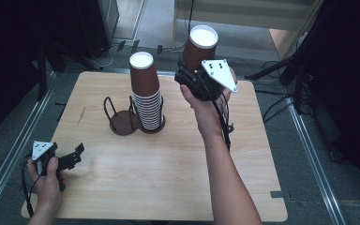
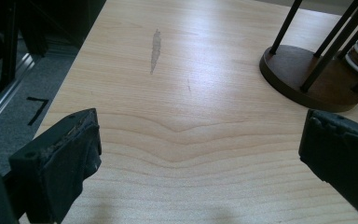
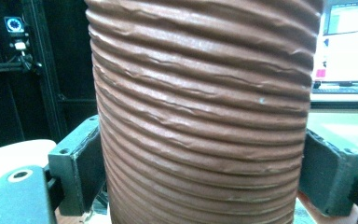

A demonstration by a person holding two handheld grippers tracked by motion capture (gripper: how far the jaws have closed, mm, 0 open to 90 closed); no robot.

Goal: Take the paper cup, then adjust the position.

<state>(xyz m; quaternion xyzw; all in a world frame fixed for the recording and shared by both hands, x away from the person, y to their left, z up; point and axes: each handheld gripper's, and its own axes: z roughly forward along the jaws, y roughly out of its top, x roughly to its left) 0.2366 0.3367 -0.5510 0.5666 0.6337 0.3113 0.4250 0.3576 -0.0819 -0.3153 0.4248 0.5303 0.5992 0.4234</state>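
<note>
Right gripper (image 1: 187,70): raised above the far right part of the counter (image 1: 168,187), in the person's right hand (image 1: 206,105), with its grey three-cornered plate facing up.
Right fingers (image 3: 77,163): clamped on the ribbed wall of a brown paper cup (image 1: 200,47), one pad on each side of it in the right gripper view.
Held cup: upside down, white base up, off the counter, to the right of the cup stack and apart from it; its corrugated brown wall (image 3: 200,116) runs from top to bottom of the right gripper view.
Cup stack (image 1: 146,91): inverted brown cups with white rims, nested into a tall column, standing in the right half of the holder, toward the far middle of the counter.
Cup holder (image 1: 122,124): two round dark bases with black wire loops; the left base holds no cup. Its base and rods (image 2: 307,74) show at the upper right of the left gripper view.
Left gripper (image 1: 72,157): at the near left corner of the counter, held low in the left hand (image 1: 47,180), pointing toward the holder.
Left fingers (image 2: 70,154): spread wide, nothing between them, bare wood beneath.
Counter: light wood, with a faint grey smear (image 2: 155,49) near its left edge.
</note>
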